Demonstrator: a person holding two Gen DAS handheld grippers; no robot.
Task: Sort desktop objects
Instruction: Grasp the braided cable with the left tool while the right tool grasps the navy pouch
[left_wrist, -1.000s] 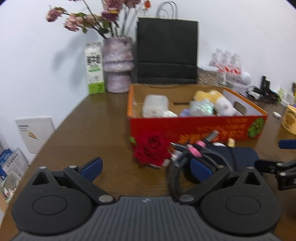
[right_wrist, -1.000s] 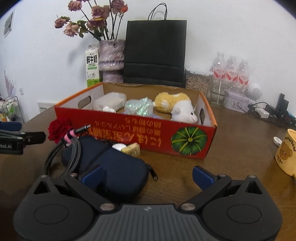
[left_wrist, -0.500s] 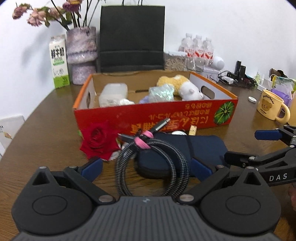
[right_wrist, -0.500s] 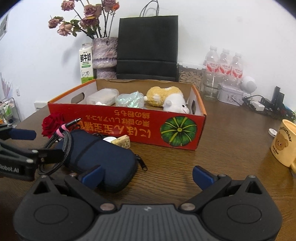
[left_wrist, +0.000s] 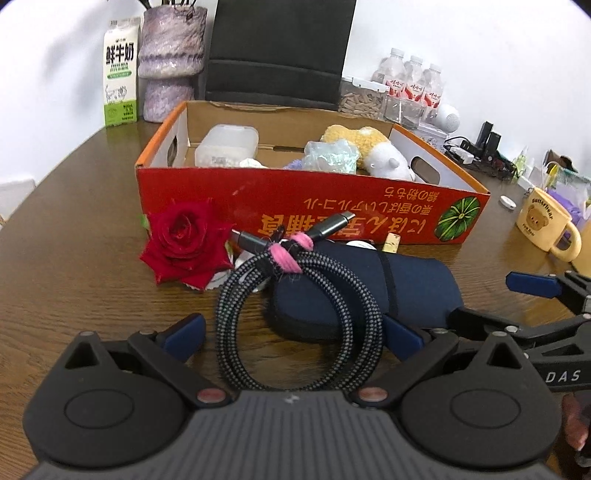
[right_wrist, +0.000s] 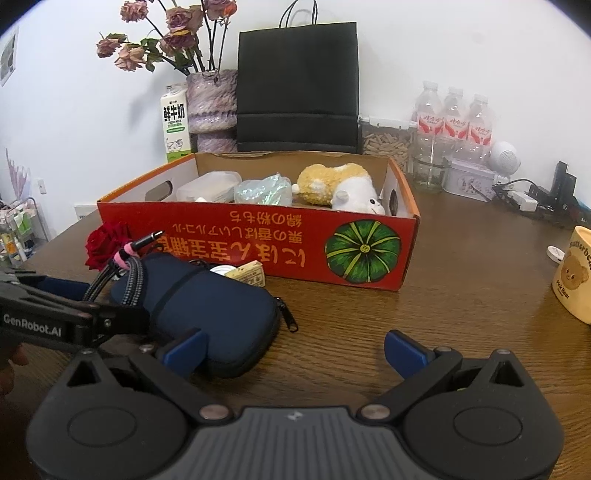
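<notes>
A coiled braided cable (left_wrist: 299, 317) with a pink tie lies partly on a navy zip pouch (left_wrist: 369, 291) in front of the red cardboard box (left_wrist: 295, 206). My left gripper (left_wrist: 293, 334) is open, its fingers on either side of the coil's near end. A red rose (left_wrist: 184, 242) lies left of the cable. In the right wrist view the pouch (right_wrist: 210, 306), cable (right_wrist: 125, 273) and rose (right_wrist: 105, 243) show at left. My right gripper (right_wrist: 293, 349) is open and empty, its left finger just in front of the pouch.
The box (right_wrist: 258, 236) holds a plastic container, a crinkled bag and a plush toy (right_wrist: 336, 186). A yellow bear mug (right_wrist: 574, 275) stands at the right. A vase, milk carton (right_wrist: 175, 125), black paper bag and water bottles line the back wall.
My left gripper has swung right and moved forward until its fingers flank the cable coil. My right gripper has eased closer to the pouch.
</notes>
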